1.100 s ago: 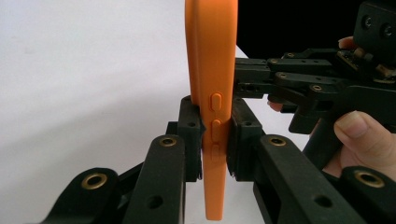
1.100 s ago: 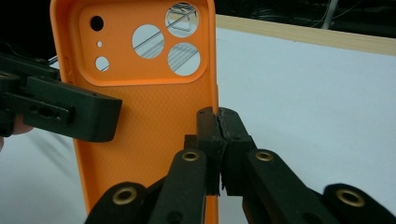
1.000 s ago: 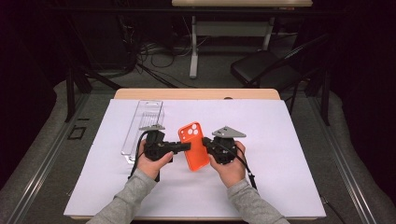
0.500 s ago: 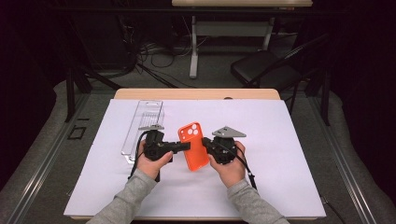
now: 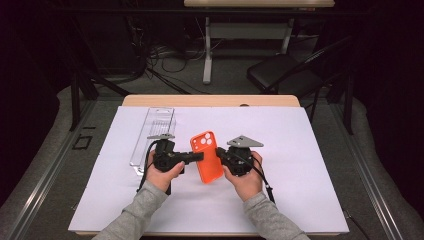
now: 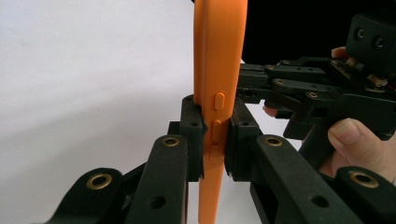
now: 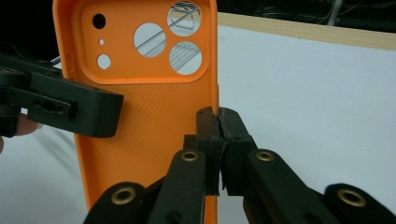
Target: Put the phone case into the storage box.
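Two hands come in from the bottom of the high view, each in a grey sleeve, and between them they hold an orange phone case just above the white sheet that covers the table. The left gripper reaches in from the case's left side; in the left gripper view its two black jaws are pressed together on the case's edge, one on each face, right at the raised side buttons. The right gripper meets the case from the opposite side; in the right gripper view its jaws are clamped on the rim of the case, beside the textured inner face, with the camera cut-outs higher up. Compared with the frames from a second and half a second ago, hardly anything differs: the case stays at the same tilt in the same spot, and both grippers keep the same hold. Farther out, to the left, a clear plastic tray lies lengthwise on the sheet, apart from the hands. Beyond the sheet the wooden table edge shows, then a dark floor with cables and a black chair.
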A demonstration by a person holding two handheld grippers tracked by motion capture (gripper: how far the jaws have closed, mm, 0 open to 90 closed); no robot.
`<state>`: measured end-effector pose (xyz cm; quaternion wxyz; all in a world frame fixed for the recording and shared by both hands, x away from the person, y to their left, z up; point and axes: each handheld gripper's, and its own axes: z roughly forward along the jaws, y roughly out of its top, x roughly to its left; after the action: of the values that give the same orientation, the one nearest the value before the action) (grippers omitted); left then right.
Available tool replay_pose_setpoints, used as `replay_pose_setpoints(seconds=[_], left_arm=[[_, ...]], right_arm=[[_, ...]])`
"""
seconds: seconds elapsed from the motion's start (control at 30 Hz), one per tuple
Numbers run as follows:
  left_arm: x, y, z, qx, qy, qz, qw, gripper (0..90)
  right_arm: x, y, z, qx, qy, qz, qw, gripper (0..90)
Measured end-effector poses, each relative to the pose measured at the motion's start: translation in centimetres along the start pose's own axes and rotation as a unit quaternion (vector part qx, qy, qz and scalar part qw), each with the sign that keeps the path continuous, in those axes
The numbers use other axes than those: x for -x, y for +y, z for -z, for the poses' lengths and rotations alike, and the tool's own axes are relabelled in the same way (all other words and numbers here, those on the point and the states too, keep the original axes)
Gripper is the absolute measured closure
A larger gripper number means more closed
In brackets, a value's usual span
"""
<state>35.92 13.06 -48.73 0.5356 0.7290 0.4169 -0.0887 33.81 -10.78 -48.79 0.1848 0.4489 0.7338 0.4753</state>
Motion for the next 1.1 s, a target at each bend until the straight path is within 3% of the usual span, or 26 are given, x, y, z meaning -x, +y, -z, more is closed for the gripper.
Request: replay_pose_setpoints(seconds=[0.6, 1.1], left_arm=[[-0.17, 0.01, 0.14, 0.005, -0.002, 0.006, 1.0, 80.9], [-0.42, 0.0, 0.27, 0.009, -0.004, 0.005, 0.9999, 81.0]], right_arm=[[0.02, 0.0, -0.06, -0.001, 0.008, -0.003, 1.0, 85.5], [0.06, 0.07, 0.0, 0.002, 0.02, -0.002, 0.9998, 75.3]])
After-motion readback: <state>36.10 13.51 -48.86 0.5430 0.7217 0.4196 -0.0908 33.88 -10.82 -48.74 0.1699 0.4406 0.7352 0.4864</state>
